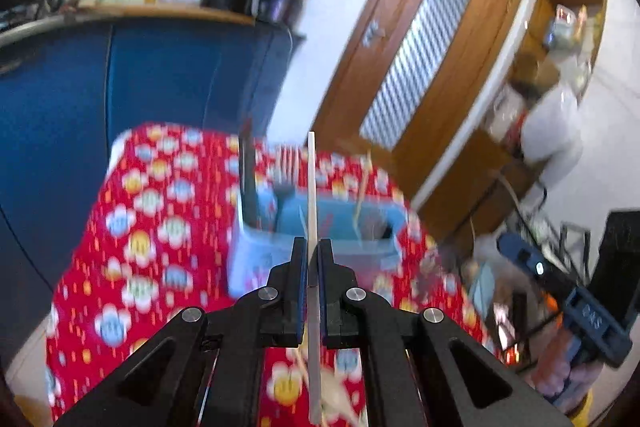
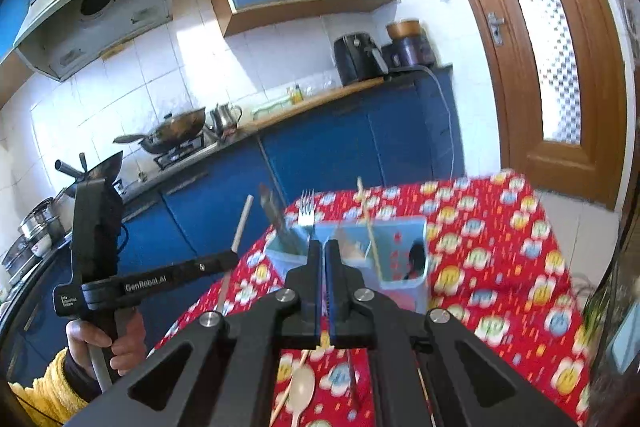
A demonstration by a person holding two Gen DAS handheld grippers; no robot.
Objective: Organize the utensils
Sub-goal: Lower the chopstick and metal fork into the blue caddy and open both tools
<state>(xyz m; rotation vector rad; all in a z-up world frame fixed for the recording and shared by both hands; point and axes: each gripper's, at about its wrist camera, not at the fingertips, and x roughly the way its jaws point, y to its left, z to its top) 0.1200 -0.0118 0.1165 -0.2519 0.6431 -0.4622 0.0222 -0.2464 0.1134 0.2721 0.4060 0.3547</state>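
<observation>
My left gripper (image 1: 313, 247) is shut on a pale chopstick (image 1: 311, 179), which stands upright between the pads above the table. Beyond it, a light blue utensil holder (image 1: 340, 227) stands on the red cloth with a knife (image 1: 248, 167), a fork (image 1: 286, 171) and a wooden chopstick (image 1: 363, 183) in it. In the right wrist view, my right gripper (image 2: 324, 247) is shut with nothing in it, just in front of the holder (image 2: 400, 239). To its left a hand holds the left gripper (image 2: 232, 261) with the pale chopstick (image 2: 242, 223). A cream spoon (image 2: 302, 391) and a wooden chopstick (image 2: 286, 391) lie on the cloth below.
The table wears a red flowered cloth (image 2: 500, 259). Blue kitchen cabinets (image 2: 340, 147) run behind it, with a wok (image 2: 176, 131), a kettle and a black appliance (image 2: 356, 59) on the counter. A wooden door (image 1: 416, 67) stands at the right, beside cluttered shelves (image 1: 552, 75).
</observation>
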